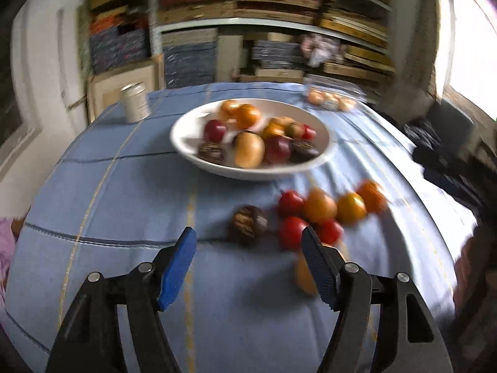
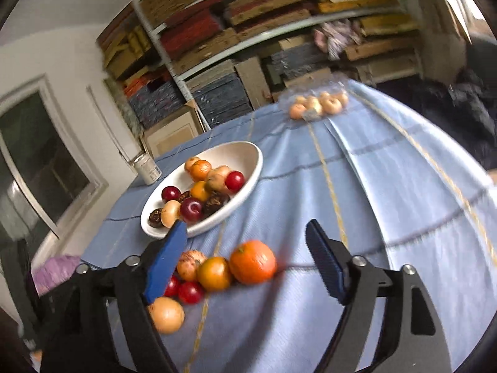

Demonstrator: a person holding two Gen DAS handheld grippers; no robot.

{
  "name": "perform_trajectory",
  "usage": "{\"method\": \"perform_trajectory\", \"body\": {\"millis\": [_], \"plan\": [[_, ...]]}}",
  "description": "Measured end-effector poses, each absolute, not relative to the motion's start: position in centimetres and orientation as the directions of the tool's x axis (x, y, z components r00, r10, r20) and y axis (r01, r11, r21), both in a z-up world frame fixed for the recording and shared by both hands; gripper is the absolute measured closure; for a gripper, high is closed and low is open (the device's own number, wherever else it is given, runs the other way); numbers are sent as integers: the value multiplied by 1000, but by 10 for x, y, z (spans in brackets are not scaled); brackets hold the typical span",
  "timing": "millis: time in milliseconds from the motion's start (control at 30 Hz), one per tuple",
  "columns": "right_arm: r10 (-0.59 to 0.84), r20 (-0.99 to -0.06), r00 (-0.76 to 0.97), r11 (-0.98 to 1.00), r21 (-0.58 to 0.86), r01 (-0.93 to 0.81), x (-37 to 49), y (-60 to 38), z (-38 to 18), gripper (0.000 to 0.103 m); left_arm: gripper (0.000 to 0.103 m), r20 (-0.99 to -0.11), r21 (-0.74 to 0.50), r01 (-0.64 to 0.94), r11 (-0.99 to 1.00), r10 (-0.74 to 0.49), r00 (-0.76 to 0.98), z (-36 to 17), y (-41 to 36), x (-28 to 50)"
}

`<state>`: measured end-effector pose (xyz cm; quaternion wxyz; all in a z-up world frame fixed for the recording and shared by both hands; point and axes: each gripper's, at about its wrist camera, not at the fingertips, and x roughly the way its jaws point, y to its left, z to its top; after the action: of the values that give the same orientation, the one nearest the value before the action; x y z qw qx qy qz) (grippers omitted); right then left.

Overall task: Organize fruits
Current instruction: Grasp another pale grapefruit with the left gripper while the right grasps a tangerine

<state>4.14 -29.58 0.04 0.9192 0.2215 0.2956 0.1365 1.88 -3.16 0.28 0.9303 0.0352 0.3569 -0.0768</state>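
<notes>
I am holding my left gripper (image 1: 248, 242) with its jaws apart and empty over the blue cloth (image 1: 124, 202), and my right gripper (image 2: 245, 242) is standing just as wide, also gripping nothing. I am judging the sorting about half done: the white bowl (image 1: 186, 124) at left is already holding roughly ten fruits, while the loose cluster (image 2: 217, 270) to its right is still waiting on the cloth near my fingers. In that cluster I am counting about seven: three small red ones, three orange or yellow, one dark brown; blur is keeping both counts rough.
</notes>
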Motion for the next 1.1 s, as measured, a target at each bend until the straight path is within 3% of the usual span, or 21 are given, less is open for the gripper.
{"method": "perform_trajectory", "body": {"millis": [233,567,667,833,1100], "plan": [[384,-487,784,853,512,-100,33,-306,-7,24,31,-685,122,260,958,-108,720,-14,-73,7],[375,-504,778,860,503,-88,33,-304,-7,24,31,-750,95,271,958,-110,652,-32,-79,28],[375,-504,778,861,501,-91,34,-304,-7,24,37,-766,82,284,955,-122,631,-37,-81,35],[355,-527,772,873,482,-73,37,-304,-10,24,58,-773,70,315,947,-148,617,-39,-85,34],[294,-605,740,935,342,-93,43,-281,-19,29,58,-736,48,247,968,-133,663,-26,-67,30]]}}
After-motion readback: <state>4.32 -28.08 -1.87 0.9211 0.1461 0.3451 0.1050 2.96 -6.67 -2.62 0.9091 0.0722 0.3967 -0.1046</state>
